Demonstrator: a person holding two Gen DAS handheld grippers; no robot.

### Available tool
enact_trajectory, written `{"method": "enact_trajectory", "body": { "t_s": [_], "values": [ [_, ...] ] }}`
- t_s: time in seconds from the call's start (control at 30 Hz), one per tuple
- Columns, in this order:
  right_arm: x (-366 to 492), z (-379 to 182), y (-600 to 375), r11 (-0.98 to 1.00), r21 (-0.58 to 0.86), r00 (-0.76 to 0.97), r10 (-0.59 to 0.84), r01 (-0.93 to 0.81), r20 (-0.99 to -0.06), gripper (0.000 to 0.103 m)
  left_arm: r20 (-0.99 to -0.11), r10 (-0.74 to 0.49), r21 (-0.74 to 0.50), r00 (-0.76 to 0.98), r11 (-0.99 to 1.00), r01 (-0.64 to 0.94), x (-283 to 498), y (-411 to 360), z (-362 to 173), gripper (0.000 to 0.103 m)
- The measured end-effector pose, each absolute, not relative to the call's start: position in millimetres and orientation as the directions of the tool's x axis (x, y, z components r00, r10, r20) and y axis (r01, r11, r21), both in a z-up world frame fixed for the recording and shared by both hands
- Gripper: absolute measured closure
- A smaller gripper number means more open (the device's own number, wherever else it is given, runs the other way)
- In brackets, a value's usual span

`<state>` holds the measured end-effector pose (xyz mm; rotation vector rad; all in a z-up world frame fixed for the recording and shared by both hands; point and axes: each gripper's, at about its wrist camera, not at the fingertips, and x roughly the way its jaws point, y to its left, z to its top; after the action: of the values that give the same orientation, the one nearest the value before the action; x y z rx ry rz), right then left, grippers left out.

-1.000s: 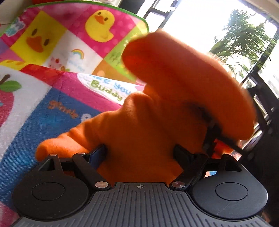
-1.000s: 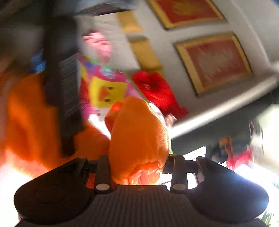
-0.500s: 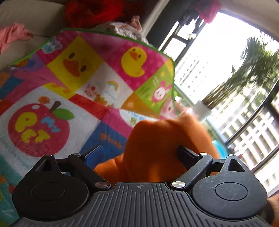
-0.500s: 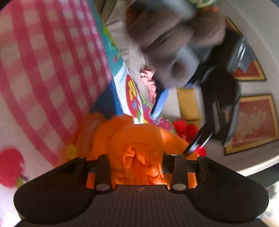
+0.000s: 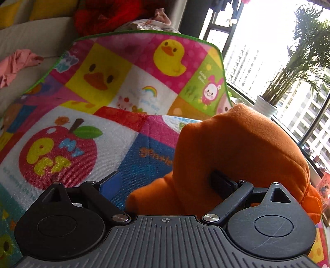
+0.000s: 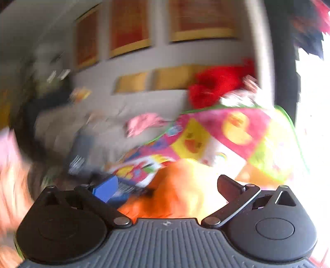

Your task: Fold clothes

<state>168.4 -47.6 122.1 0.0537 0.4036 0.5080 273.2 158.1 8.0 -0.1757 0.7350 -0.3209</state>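
An orange fleece garment (image 5: 237, 156) lies bunched on the colourful play mat (image 5: 82, 127). My left gripper (image 5: 165, 181) is open. The fleece drapes over its right finger, while the blue-padded left finger (image 5: 109, 182) stands apart from the cloth with mat showing in the gap. The right wrist view is badly blurred. My right gripper (image 6: 167, 187) is open there, its fingers spread wide above the orange garment (image 6: 185, 191), which shows low between them. I cannot tell whether the fingers touch the cloth.
Behind the mat (image 6: 237, 140) is a beige sofa (image 5: 31, 39) with a pink garment (image 5: 14, 64), a red garment (image 5: 107, 14) and yellow cushions. A large window and a potted plant (image 5: 266, 107) are at the right. Framed pictures (image 6: 127, 26) hang on the wall.
The right gripper has opened and let go of the orange garment, then swung round towards the sofa. The garment has dropped lower in the left gripper's view.
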Motion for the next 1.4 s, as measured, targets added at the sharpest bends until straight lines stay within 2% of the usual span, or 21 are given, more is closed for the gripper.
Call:
{"method": "enact_trajectory", "body": {
  "t_s": [0.1,0.2,0.23,0.3,0.37,0.47,0.67,0.8,0.87,0.97,1.03,1.1,1.2,1.4],
  "values": [
    [218.1,101.8,-53.7,0.914,0.248,0.806,0.402,-0.322,-0.434,0.000,-0.629,-0.352,-0.280,0.693,0.935,0.220,271.4,163.7,7.7,0.006],
    [242.8,74.6,-43.2,0.920,0.233,0.769,0.391,-0.314,-0.507,0.000,-0.596,-0.426,-0.422,0.681,0.887,0.185,267.3,192.0,12.1,0.007],
    [246.3,67.0,-38.4,0.921,0.218,0.757,0.390,-0.323,-0.525,0.000,-0.570,-0.466,-0.493,0.677,0.853,0.172,264.4,206.1,13.6,0.007],
    [241.8,58.1,-15.6,0.920,0.098,0.755,0.369,-0.379,-0.542,0.001,-0.513,-0.535,-0.614,0.672,0.775,0.149,257.6,232.5,16.2,0.007],
    [234.7,52.0,-0.6,0.912,0.005,0.764,0.346,-0.410,-0.545,0.001,-0.477,-0.572,-0.667,0.667,0.730,0.149,250.9,245.3,17.1,0.007],
    [223.7,46.5,10.8,0.902,-0.069,0.775,0.324,-0.425,-0.542,0.001,-0.445,-0.643,-0.709,0.623,0.678,0.193,247.3,236.7,11.6,0.007],
    [225.3,43.1,-30.3,0.932,0.147,0.773,0.359,-0.332,-0.523,0.001,-0.446,-0.723,-0.728,0.527,0.635,0.256,256.3,186.2,-8.6,0.007],
    [216.6,46.6,-37.5,0.948,0.107,0.801,0.312,-0.301,-0.510,0.000,-0.309,-0.821,-0.758,0.480,0.518,0.397,249.7,164.4,6.3,0.007],
    [211.4,50.5,-25.2,0.944,0.015,0.827,0.296,-0.330,-0.478,0.000,-0.311,-0.808,-0.725,0.501,0.542,0.425,245.7,162.4,19.6,0.007],
    [208.4,53.3,7.1,0.909,-0.166,0.860,0.284,-0.382,-0.425,0.000,-0.364,-0.721,-0.671,0.589,0.642,0.371,242.7,179.6,33.0,0.007],
    [206.6,51.2,31.6,0.867,-0.267,0.862,0.289,-0.420,-0.417,0.001,-0.395,-0.631,-0.628,0.668,0.716,0.305,240.6,198.9,38.9,0.007],
    [206.4,45.0,54.7,0.818,-0.321,0.837,0.313,-0.477,-0.448,0.001,-0.429,-0.529,-0.581,0.732,0.782,0.225,240.0,217.3,42.0,0.007],
    [202.9,30.7,82.4,0.751,-0.427,0.838,0.306,-0.504,-0.452,0.000,-0.507,-0.443,-0.509,0.739,0.846,0.157,246.9,221.8,31.7,0.006],
    [214.4,53.2,48.9,0.827,-0.197,0.781,0.379,-0.526,-0.496,0.000,-0.596,-0.383,-0.426,0.705,0.896,0.127,258.7,203.8,1.0,0.004]
  ]
}}
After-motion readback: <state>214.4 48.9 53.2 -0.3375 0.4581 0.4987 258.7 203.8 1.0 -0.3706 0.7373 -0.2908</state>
